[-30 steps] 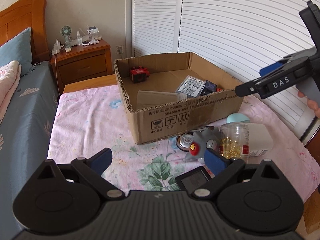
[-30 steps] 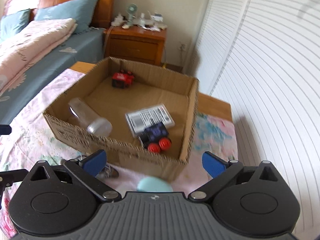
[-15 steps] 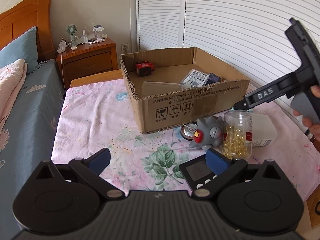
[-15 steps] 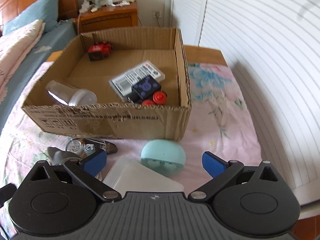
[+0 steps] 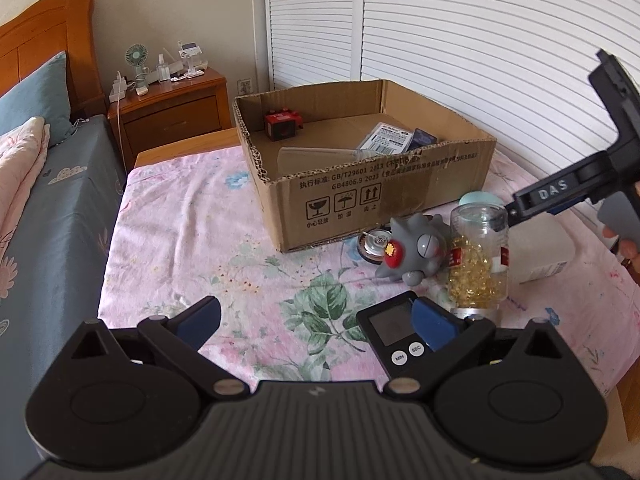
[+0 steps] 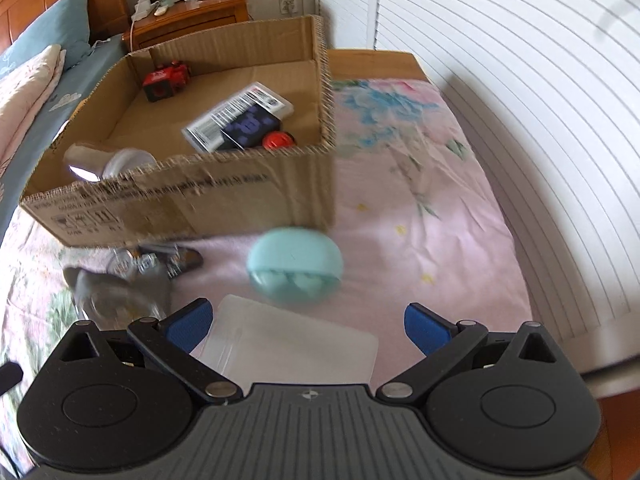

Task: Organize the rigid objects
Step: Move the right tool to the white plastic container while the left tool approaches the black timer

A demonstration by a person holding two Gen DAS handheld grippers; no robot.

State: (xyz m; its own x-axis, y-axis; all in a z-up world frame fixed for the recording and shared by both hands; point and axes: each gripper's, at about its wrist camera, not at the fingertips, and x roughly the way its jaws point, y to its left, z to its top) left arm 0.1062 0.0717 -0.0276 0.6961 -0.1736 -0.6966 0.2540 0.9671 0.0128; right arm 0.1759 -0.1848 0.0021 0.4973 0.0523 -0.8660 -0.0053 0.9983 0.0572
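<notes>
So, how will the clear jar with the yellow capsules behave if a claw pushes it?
The clear jar stands upright and tall, so a high push may tip it. Its round body would probably roll afterwards. It looks partly filled, likely light.

A home bedroom: a bed (image 5: 56, 208) with a wooden headboard (image 5: 44, 36), a blue pillow (image 5: 32, 96) and a pink quilt (image 5: 16, 168) stands beside a wooden nightstand (image 5: 172, 108) carrying a small fan (image 5: 137, 58) and bottles. White louvered closet doors (image 5: 460, 28) fill the far wall, and a floral sheet (image 5: 192, 232) covers the nearer surface.
</notes>
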